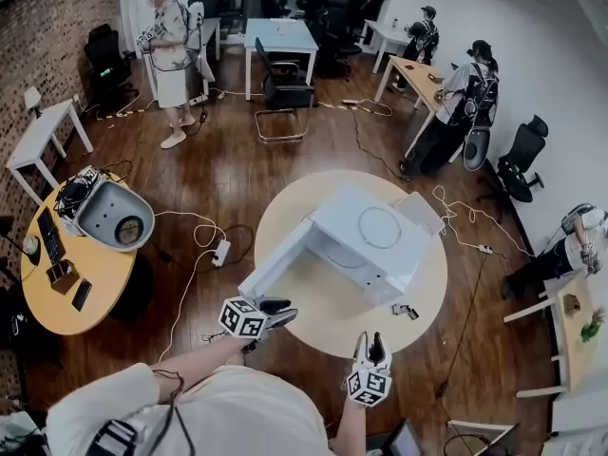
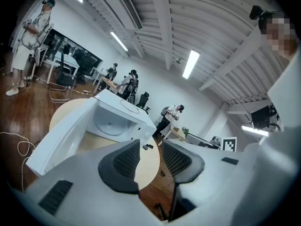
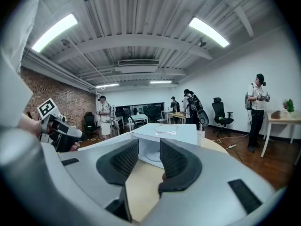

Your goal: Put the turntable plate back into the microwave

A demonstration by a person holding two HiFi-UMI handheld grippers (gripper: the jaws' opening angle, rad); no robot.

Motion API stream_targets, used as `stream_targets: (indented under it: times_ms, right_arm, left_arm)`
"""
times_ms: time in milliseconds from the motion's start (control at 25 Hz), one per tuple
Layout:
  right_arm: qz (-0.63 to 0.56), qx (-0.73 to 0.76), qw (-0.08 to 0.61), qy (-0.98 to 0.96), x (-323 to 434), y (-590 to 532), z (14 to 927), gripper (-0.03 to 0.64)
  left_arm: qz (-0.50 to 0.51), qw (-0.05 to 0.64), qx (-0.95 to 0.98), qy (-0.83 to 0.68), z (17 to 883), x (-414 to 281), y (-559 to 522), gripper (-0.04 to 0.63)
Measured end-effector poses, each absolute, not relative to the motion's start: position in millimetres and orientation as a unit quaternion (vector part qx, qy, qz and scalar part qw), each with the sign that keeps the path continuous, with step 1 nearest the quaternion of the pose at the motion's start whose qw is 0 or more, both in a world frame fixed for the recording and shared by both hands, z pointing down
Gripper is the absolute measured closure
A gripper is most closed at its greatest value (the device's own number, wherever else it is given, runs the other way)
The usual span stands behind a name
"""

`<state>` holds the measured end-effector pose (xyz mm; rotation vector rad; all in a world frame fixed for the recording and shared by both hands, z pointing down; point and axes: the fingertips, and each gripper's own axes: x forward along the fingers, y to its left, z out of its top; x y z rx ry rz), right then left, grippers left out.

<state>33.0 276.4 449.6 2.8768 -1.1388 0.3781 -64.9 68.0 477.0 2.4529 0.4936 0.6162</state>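
A white microwave (image 1: pixel 366 245) stands on a round beige table (image 1: pixel 328 316) with its door (image 1: pixel 275 262) swung open to the left. The clear turntable plate (image 1: pixel 380 227) lies flat on the microwave's top, also visible in the left gripper view (image 2: pixel 127 105) and the right gripper view (image 3: pixel 165 129). The open cavity (image 2: pixel 110 123) faces both grippers. My left gripper (image 1: pixel 285 312) (image 2: pixel 151 157) hovers at the table's near edge, just short of the door, open and empty. My right gripper (image 1: pixel 373 336) (image 3: pixel 149 159) is held over the near edge further right, open too, nothing between its pads.
A small white box (image 1: pixel 419 212) sits against the microwave's far right side. Small dark bits (image 1: pixel 404 310) lie on the table to the right. Cables and a power strip (image 1: pixel 221 252) trail over the wooden floor on the left. Other tables, chairs and people stand around.
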Motion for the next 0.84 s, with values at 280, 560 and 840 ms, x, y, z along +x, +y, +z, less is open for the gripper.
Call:
stream_targets:
  times_ms: [280,560,840]
  right_arm:
    - [0.128,0.921,0.010,-0.368,26,278,457,0.468]
    - [0.135,0.922,0.016,-0.364,19,282,461,0.468]
    - [0.134,0.922,0.016,-0.362,15,284,463,0.468]
  left_arm:
    - [0.242,0.281,0.911,0.182,486,-71,76,0.442]
    - [0.254,0.279,0.908,0.181,493,-77,79,0.442]
    - [0.256,0.273,0.909,0.184,495,-79,83,0.442]
